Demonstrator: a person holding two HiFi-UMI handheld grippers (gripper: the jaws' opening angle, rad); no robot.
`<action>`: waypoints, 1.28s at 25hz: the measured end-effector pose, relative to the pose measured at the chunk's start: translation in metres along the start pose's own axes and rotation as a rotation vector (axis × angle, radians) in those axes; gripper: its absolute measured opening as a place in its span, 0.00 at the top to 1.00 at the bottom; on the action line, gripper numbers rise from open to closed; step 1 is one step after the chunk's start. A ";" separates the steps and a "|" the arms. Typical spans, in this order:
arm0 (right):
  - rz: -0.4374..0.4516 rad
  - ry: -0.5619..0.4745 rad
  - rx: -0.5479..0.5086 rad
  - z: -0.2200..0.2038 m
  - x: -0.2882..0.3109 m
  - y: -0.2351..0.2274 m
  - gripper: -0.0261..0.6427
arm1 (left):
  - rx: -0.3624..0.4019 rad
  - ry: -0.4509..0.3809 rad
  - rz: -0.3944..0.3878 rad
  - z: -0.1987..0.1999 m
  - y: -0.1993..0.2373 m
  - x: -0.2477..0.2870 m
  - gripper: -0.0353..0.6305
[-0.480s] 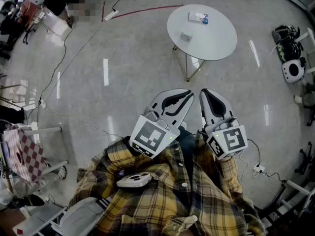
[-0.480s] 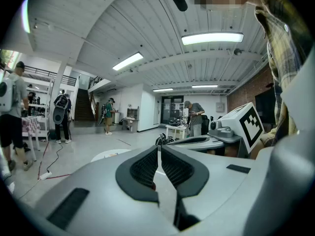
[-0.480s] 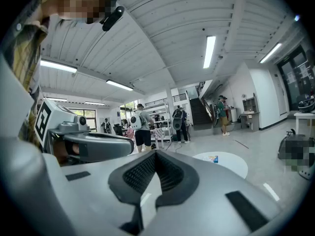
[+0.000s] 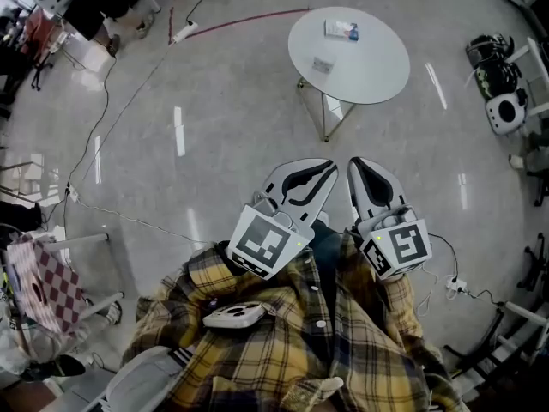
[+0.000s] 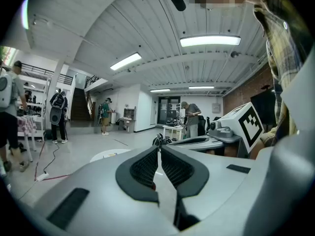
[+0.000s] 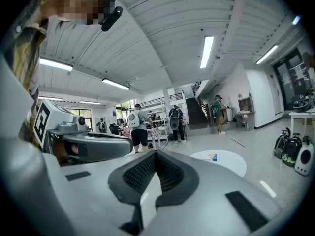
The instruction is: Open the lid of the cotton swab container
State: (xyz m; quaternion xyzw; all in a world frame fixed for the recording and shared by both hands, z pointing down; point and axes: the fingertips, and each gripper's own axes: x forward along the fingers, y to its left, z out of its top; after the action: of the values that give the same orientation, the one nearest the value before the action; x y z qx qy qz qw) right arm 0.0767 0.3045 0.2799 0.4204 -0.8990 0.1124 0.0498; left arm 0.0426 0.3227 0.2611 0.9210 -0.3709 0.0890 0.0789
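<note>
L gripper point(image 4: 328, 167) and R gripper point(image 4: 355, 163) side by side near chest, jaws shut tight, nothing held. Round white table point(image 4: 377, 63) well apart at 12 o'clock, w/ blue-ended box point(image 4: 341, 30) and smaller grey item point(image 4: 322, 64); can't tell which holds swabs.

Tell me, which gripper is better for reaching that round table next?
Right, but only just. Both the right gripper and the left gripper are shut, empty and far from the round table; the right one seems aimed straighter at it.
</note>
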 end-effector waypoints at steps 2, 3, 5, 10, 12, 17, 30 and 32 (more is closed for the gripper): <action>-0.012 -0.010 0.007 0.002 0.001 0.001 0.94 | 0.003 0.000 -0.006 0.000 0.003 -0.002 0.89; -0.016 -0.015 0.009 0.003 0.002 0.002 0.94 | 0.006 -0.001 -0.008 0.000 0.005 -0.004 0.89; -0.027 -0.021 0.004 0.004 0.004 0.003 0.94 | 0.011 -0.003 -0.009 0.000 0.010 -0.008 0.89; -0.064 -0.036 0.020 0.001 0.011 0.006 0.94 | 0.020 0.009 -0.017 -0.007 0.026 -0.019 0.89; -0.078 -0.047 0.029 0.000 0.014 0.008 0.94 | 0.031 0.011 -0.021 -0.009 0.031 -0.023 0.89; -0.091 -0.056 0.046 -0.003 0.025 0.014 0.94 | 0.042 0.032 -0.025 -0.019 0.043 -0.032 0.89; -0.070 -0.020 0.062 -0.006 0.076 -0.027 0.94 | 0.031 0.040 0.001 -0.024 0.097 0.007 0.89; -0.078 -0.020 0.077 -0.004 0.088 -0.042 0.94 | 0.025 0.039 0.001 -0.021 0.111 0.022 0.89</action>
State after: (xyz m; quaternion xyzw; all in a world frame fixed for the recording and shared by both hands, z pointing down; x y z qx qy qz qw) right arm 0.0524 0.2137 0.3068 0.4576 -0.8775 0.1407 0.0289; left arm -0.0210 0.2333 0.2956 0.9199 -0.3685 0.1114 0.0747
